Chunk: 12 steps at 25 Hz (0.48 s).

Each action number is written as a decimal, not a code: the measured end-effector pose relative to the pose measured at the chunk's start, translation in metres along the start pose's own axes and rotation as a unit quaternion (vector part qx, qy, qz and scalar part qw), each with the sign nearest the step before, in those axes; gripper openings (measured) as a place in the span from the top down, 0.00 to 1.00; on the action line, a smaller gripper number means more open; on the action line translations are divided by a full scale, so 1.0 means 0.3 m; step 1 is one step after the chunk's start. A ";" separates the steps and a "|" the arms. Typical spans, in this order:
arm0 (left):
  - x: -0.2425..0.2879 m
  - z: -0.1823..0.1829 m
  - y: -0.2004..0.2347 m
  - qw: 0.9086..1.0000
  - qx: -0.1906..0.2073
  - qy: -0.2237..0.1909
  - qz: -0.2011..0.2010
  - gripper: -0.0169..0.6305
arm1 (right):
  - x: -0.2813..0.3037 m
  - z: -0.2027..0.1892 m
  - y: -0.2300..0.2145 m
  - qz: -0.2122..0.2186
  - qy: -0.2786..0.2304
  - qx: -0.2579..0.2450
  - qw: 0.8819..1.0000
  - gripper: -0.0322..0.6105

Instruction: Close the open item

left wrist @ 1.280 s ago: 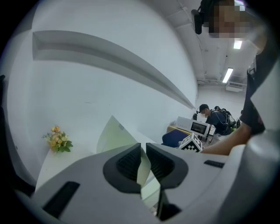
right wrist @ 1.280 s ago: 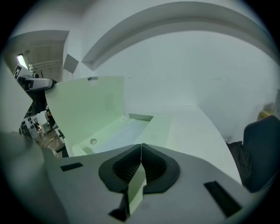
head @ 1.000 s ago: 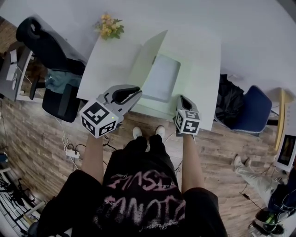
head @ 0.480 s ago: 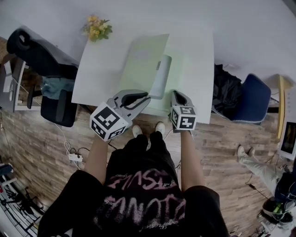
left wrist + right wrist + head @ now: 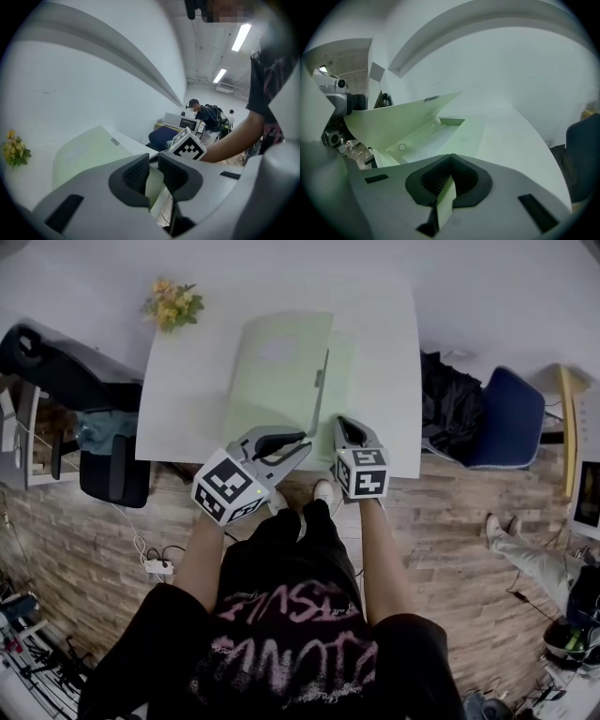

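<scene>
A pale green case lies open on the white table [image 5: 183, 399]. Its lid [image 5: 277, 371] is tilted low over the base [image 5: 342, 381], and the right gripper view shows the lid [image 5: 401, 122] hanging over the recessed tray [image 5: 440, 136]. My left gripper [image 5: 302, 442] is at the lid's near edge. Its jaws have just been opening, and the lid's thin green edge [image 5: 154, 185] sits loosely between the pads of the left gripper [image 5: 153, 163]. My right gripper [image 5: 343, 424] is shut on the base's front edge [image 5: 446, 199], with the right gripper's [image 5: 449, 160] tips meeting above it.
Yellow flowers [image 5: 172, 301] stand at the table's far left corner. A black office chair [image 5: 66, 362] is left of the table. A black bag [image 5: 450, 404] and a blue chair [image 5: 511, 418] are to its right. People stand far off [image 5: 206, 119].
The lid has swung down from nearly upright to low over the base. My left gripper came down and to the right with it. The right gripper stayed at the base's front edge.
</scene>
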<state>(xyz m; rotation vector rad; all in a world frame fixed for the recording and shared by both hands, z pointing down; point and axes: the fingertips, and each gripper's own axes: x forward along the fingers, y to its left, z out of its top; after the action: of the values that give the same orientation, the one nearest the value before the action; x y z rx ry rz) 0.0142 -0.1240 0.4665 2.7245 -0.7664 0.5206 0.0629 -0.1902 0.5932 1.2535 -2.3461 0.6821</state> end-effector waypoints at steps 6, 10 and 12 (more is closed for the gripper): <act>0.063 -0.035 -0.018 0.999 0.000 0.018 -0.027 0.87 | 0.002 0.001 0.002 0.002 0.001 -0.003 1.000 0.94; 0.107 -0.073 -0.036 0.998 0.024 0.044 -0.033 0.87 | 0.000 0.000 0.001 0.006 -0.006 0.004 1.000 0.94; 0.129 -0.088 -0.051 0.996 0.052 0.059 -0.033 0.87 | -0.001 0.000 0.002 0.006 -0.006 0.003 1.000 0.94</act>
<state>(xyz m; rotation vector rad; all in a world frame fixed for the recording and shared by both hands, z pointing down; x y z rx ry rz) 0.0463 -0.1196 0.5037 2.7732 -0.6331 0.7182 0.0625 -0.1896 0.5929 1.2517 -2.3643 0.6886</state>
